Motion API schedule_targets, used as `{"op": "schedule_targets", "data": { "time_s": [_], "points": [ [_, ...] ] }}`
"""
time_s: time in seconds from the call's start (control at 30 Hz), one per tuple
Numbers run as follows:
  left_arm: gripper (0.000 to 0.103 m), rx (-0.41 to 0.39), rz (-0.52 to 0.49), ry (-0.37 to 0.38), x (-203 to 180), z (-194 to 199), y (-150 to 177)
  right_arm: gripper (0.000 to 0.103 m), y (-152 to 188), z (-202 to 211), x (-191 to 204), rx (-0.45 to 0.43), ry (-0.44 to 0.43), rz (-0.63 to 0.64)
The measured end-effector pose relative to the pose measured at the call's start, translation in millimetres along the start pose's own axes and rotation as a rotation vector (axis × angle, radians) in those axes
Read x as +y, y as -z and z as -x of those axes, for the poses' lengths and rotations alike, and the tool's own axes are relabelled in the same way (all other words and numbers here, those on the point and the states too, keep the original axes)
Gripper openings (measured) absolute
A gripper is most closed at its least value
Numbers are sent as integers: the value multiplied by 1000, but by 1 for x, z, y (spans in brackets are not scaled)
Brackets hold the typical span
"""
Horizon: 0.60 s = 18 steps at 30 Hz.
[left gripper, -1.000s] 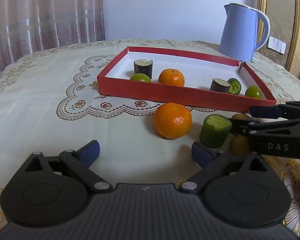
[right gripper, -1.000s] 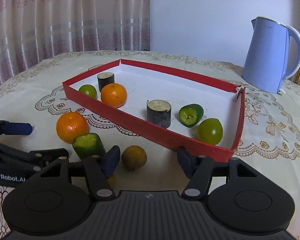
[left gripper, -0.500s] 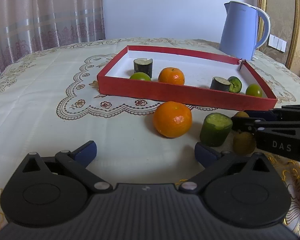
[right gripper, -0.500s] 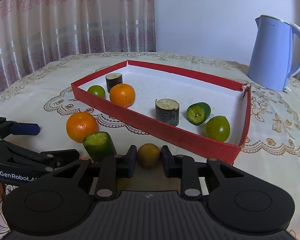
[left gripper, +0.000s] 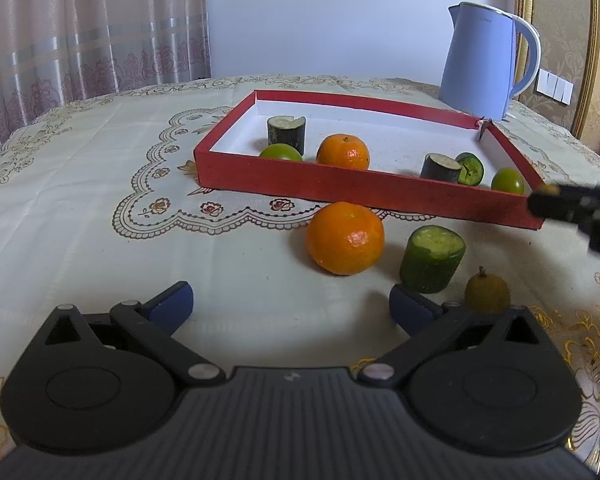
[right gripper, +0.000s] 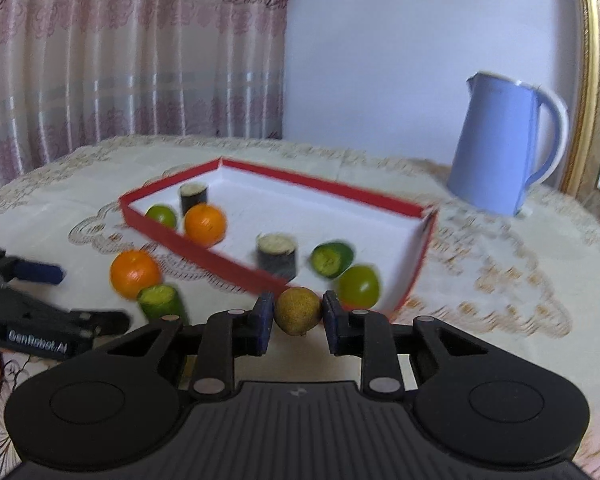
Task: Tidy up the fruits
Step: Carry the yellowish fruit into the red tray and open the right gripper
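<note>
Two grippers work over a tabletop (left gripper: 80,208) under an embroidered cream cloth, pink curtains (left gripper: 80,28) and a blue kettle (left gripper: 484,60) beyond. Nearest, the left gripper (left gripper: 290,304) hovers spread wide and empty before an orange (left gripper: 345,238), a cut green piece (left gripper: 432,258) and a small brown fruit (left gripper: 487,294). Farther, the right gripper (right gripper: 296,314) pinches another brown fruit (right gripper: 298,311) at the red tray (right gripper: 204,250) wall.

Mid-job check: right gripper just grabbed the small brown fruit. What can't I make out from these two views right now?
- Left wrist view: right gripper cut off by the frame edge; its brown fruit barely shows.
- Right wrist view: motion blur smears the red tray and its contents.
- Second brown fruit: hidden in the right wrist view, behind the gripper body.
</note>
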<state>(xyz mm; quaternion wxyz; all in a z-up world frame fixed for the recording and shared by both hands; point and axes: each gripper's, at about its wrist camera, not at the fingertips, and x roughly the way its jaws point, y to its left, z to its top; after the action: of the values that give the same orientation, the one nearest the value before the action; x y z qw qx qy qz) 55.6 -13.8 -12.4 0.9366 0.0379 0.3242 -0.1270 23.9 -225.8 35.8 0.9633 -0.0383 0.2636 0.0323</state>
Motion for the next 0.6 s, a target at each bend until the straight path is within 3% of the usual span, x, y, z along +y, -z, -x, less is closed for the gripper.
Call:
{"op": "schedule_targets", "data": {
  "time_s": [0.33, 0.6],
  "points": [
    [103, 1, 0, 1, 0, 0, 0, 26, -21, -12, -12, -31, 61, 25],
    [103, 1, 1, 1, 0, 0, 0, 26, -34, -49, -7, 22, 83, 67]
  ]
}}
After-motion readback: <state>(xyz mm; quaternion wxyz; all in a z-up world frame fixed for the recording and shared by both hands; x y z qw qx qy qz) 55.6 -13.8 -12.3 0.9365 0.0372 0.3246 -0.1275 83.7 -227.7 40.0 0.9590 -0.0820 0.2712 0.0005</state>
